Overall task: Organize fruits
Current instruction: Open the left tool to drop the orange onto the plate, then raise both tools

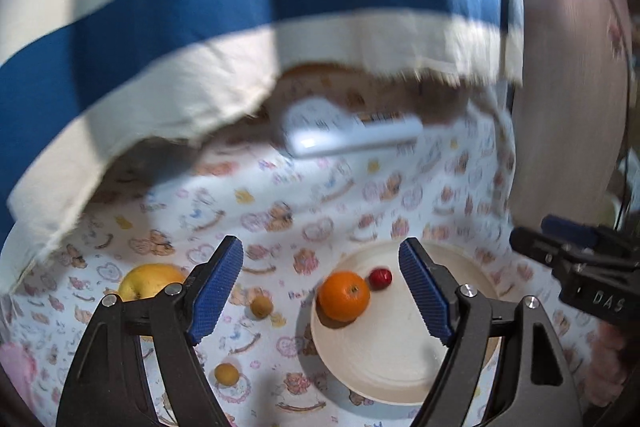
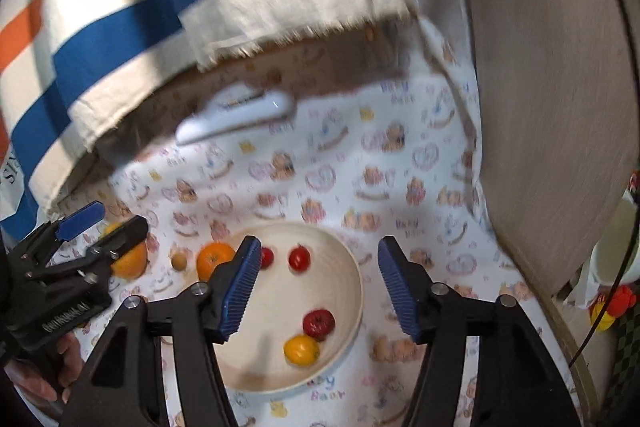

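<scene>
Fruit sort, mid-run: I've got both grippers hanging over the printed cloth (image 2: 400,163) w/ nothing in either. The left gripper (image 1: 320,291) has its jaws spread wide, empty; the right gripper (image 2: 314,291) is parted about as far, also empty, no fruit between the blue pads (image 2: 240,283). Both tilt down toward the pale bowl (image 2: 352,279), prob. because that's the drop-off point.

Inside the bowl, per right wrist view: two small red fruits (image 2: 299,257) near the far rim, a bigger red one (image 2: 319,323) touching a yellow one (image 2: 301,349) at the near side. An orange (image 1: 344,295) sits at the bowl's left edge; whether it's resting on the rim or just inside, I can't tell.

Not yet in the bowl, out on the cloth: a yellow apple (image 1: 150,281), stem dimple turned toward the camera, partly hidden by my left finger; a small tan fruit (image 1: 261,306); a small orange-yellow fruit (image 1: 226,373). All near-round, so no real long axis to line up. White elongated object (image 1: 352,135) lies far back, long axis across the frame, blurred.
</scene>
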Available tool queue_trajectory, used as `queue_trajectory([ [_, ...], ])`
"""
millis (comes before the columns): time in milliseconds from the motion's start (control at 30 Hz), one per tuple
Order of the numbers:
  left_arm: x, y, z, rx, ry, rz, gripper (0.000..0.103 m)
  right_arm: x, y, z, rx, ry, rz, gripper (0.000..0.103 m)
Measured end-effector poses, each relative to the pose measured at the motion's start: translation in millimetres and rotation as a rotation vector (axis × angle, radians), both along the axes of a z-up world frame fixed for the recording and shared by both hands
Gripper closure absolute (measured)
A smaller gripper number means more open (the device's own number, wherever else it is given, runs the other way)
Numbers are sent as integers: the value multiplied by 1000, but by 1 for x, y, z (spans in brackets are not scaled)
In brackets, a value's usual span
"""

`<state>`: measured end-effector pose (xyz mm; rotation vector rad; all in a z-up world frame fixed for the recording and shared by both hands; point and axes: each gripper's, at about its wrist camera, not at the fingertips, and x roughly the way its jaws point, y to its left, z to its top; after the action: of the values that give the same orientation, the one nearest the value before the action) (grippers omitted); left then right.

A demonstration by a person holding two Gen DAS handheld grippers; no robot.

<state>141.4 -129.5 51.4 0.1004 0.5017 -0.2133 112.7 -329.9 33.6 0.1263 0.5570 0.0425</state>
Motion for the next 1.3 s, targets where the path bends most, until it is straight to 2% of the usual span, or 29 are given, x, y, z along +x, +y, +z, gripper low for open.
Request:
queue_trajectory([
  [67, -7, 12, 4, -29, -44, 12, 24, -6, 4, 5, -9, -42, 0, 30],
  [133, -15, 20, 7, -43, -93, 4, 23, -15, 6, 11, -7, -104, 0, 15],
  [300, -39, 34, 12, -31, -202, -9, 7, -34, 15, 24, -35, -220, -4, 11],
  [333, -43, 37, 12, -41, -222, -6, 0, -37, 17, 24, -40, -233, -1, 7],
  [400, -51, 45, 13, -78, -249, -8, 0, -42, 20, 25, -44, -267, 10, 0],
  [500, -62, 54, 8, -83, -283, -31, 0, -47, 28, 26, -70, -305, 29, 0],
  [600, -72, 65, 0, -58, -316, 6, 0, -48, 34, 24, -92, -311, 49, 0],
  [867, -98, 95, -2, -71, -337, 67, 0, -54, 46, 17, -88, -332, 98, 0],
  [1233, -135, 146, -12, 15, -394, 180, 0, -57, 74, 0, -118, -334, 175, 0],
  [1300, -137, 156, -17, 16, -383, 198, 0, -55, 79, -4, -132, -321, 188, 0],
])
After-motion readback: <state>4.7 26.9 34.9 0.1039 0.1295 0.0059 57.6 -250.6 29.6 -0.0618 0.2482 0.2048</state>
